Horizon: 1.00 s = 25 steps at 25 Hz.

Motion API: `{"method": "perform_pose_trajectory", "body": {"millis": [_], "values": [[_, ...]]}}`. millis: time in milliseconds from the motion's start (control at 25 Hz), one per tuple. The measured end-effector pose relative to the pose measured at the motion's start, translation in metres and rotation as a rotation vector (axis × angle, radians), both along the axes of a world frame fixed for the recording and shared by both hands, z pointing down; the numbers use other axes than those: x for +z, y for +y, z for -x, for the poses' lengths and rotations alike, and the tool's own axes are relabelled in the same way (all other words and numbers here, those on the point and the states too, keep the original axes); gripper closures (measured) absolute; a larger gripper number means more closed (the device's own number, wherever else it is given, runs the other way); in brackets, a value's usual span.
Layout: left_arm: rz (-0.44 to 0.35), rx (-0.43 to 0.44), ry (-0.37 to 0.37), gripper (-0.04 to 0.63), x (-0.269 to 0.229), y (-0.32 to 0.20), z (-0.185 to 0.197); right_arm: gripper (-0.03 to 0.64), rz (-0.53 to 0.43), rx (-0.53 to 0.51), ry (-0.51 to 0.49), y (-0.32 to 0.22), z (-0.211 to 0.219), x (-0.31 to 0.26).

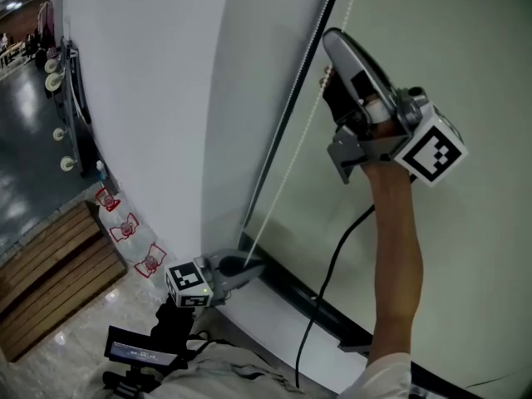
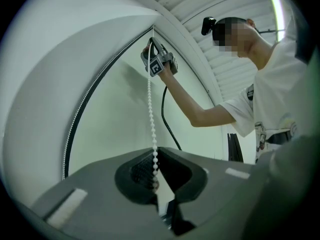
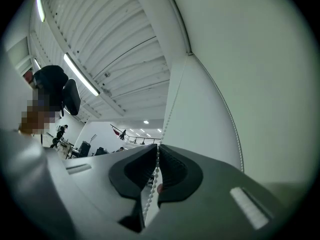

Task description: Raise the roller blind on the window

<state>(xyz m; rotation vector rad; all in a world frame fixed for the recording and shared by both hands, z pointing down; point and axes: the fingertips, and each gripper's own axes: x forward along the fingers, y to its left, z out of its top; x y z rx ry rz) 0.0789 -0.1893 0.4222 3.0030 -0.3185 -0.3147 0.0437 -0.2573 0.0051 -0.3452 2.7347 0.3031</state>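
- The left gripper (image 1: 252, 266) was held low, and its fingers (image 2: 137, 171) were seen pressed together on the bead chain (image 2: 150, 109), which was pinched at the fingertips.
- From those fingers the bead chain was drawn taut, straight up toward the right gripper (image 2: 152, 43) above.
- The right gripper (image 1: 332, 41) was raised on an outstretched forearm (image 1: 395, 248), well above the left one.
- Its fingers (image 3: 172, 171) were found closed on the bead chain (image 3: 156, 179), with beads caught between the pads and the strand running on past the fingertips.
- In the head view the bead chain (image 1: 287, 169) was seen as a pale line stretched between the two pairs of fingers.
- The roller blind (image 1: 465, 248) was spread as a pale sheet just beyond both pairs of fingertips.
- A dark bar (image 1: 307, 298) was seen just past the left fingers, along the foot of the sheet.
- A black cable (image 1: 332, 264) was hung from the right gripper, behind its fingers.
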Motion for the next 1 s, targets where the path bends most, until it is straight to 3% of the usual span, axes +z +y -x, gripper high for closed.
{"method": "perform_pose_trajectory", "body": {"millis": [320, 1000], "values": [[-0.003, 0.011, -0.003, 0.597, -0.004, 0.002, -0.004, 0.603, 0.004, 0.019, 0.028, 0.010, 0.005, 0.022], [0.008, 0.027, -0.009, 0.597, -0.005, 0.005, -0.006, 0.603, 0.195, 0.027, 0.134, 0.031, 0.011, 0.200]]}}
